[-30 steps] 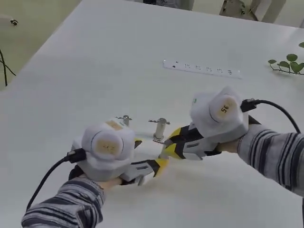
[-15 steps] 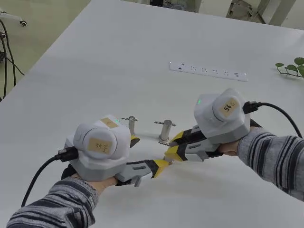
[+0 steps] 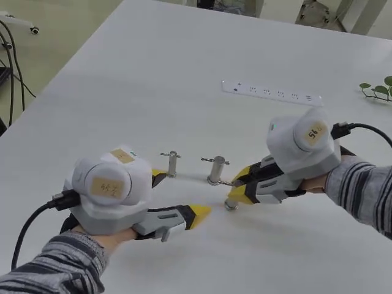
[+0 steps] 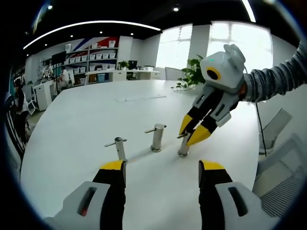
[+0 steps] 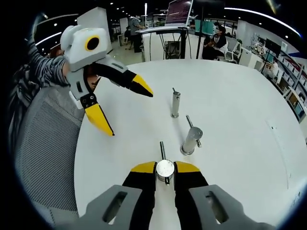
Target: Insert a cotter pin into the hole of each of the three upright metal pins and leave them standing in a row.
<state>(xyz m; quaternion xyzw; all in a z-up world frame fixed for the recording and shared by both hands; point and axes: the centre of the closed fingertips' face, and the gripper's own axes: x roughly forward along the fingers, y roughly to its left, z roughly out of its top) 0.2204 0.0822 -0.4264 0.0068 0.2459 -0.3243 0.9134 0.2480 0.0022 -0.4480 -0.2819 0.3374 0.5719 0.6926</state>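
Three upright metal pins stand in a row on the white table (image 3: pixel 153 73). The left pin (image 3: pixel 172 164) and middle pin (image 3: pixel 216 170) each carry a cotter pin crosswise near the top. My right gripper (image 3: pixel 237 187) sits over the third pin (image 3: pixel 231 204), shut on a cotter pin (image 3: pixel 223 182) that pokes out to the left. In the right gripper view the third pin's round head (image 5: pixel 165 169) lies between my jaws, the cotter pin (image 5: pixel 162 149) pointing ahead. My left gripper (image 3: pixel 181 193) is open, empty, a little left of that pin.
A white power strip (image 3: pixel 271 93) lies farther back on the table. A green plant sprig (image 3: pixel 376 89) is at the right edge. Cables trail from both grippers. The table's left edge drops to the floor (image 3: pixel 37 37).
My left gripper has drawn back to the left, away from the third pin. The right gripper stays at that pin with the cotter pin. The head camera has shifted.
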